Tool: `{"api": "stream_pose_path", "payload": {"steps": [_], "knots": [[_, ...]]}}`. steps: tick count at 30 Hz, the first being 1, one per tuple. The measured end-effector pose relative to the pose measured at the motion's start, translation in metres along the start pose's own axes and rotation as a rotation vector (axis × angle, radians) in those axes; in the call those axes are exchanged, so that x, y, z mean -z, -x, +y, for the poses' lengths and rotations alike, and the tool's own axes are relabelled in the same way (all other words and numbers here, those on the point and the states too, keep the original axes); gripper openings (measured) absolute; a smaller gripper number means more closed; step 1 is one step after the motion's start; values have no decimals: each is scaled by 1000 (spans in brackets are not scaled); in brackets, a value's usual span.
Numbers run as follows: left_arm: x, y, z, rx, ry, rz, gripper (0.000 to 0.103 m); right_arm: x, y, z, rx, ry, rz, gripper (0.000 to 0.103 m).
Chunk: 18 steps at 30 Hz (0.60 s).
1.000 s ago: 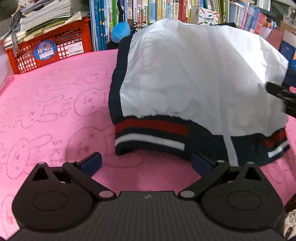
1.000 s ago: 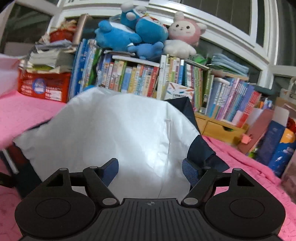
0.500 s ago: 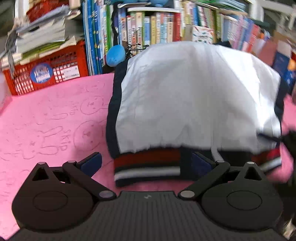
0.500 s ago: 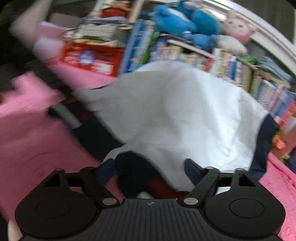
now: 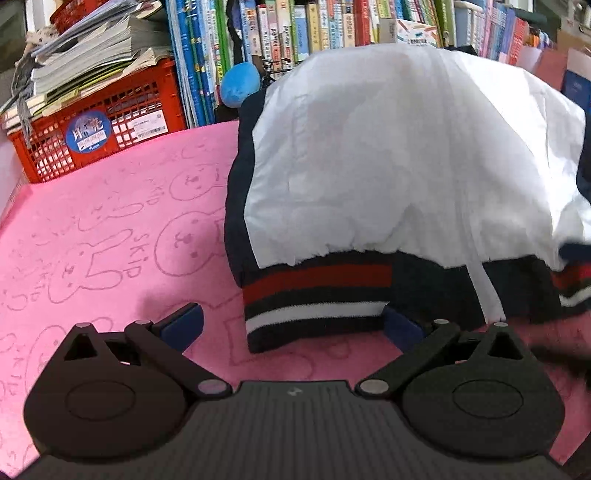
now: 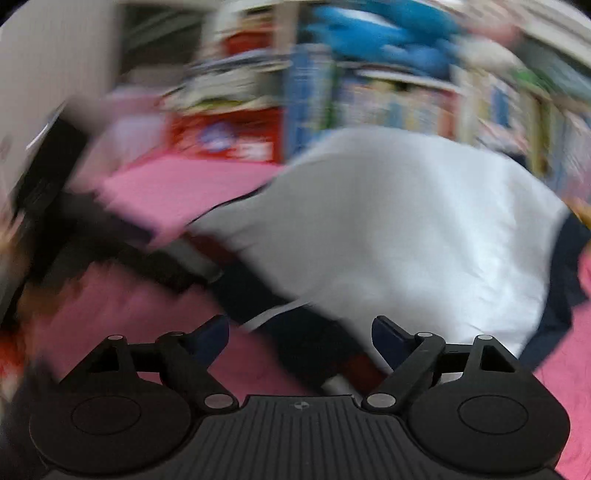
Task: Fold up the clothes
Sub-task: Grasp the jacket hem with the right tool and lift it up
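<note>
Jacket [image 5: 388,166] hem lies between both pairs of spread fingers [image 5: 184,321]; right fingers [image 6: 388,332] opening, ungripped.

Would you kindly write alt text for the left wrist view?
A white and navy jacket with a striped hem lies on a pink bunny-print cover; the left tool hovers open at the hem. Behind are a red crate and books.

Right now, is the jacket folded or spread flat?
Folded, partly. The jacket lies doubled on the pink mat, white lining up, striped hem at the near edge. Whether the sleeves are tucked in, cannot tell.
</note>
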State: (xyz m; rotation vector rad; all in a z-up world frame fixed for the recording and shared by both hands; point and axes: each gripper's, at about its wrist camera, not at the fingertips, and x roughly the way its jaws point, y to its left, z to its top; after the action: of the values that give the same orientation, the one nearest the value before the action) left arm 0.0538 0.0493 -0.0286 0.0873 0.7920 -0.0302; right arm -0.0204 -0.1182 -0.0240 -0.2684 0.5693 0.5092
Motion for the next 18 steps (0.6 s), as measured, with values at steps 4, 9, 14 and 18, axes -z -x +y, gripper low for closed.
{"api": "stream_pose_path", "payload": {"steps": [4,9,14,18], "knots": [[0,7,0,-1,1,-8,103,13,-26,24,144,138,6,30],[9,26,-5,32,-65,-50,103,-13,-23,-22,167,-156,-90,8],[-1,26,-15,22,-61,-91,103,-39,-5,-45,185,-245,-184,8],[-21,10,-4,-89,20,-99,103,-48,7,-49,180,-254,-220,8]]}}
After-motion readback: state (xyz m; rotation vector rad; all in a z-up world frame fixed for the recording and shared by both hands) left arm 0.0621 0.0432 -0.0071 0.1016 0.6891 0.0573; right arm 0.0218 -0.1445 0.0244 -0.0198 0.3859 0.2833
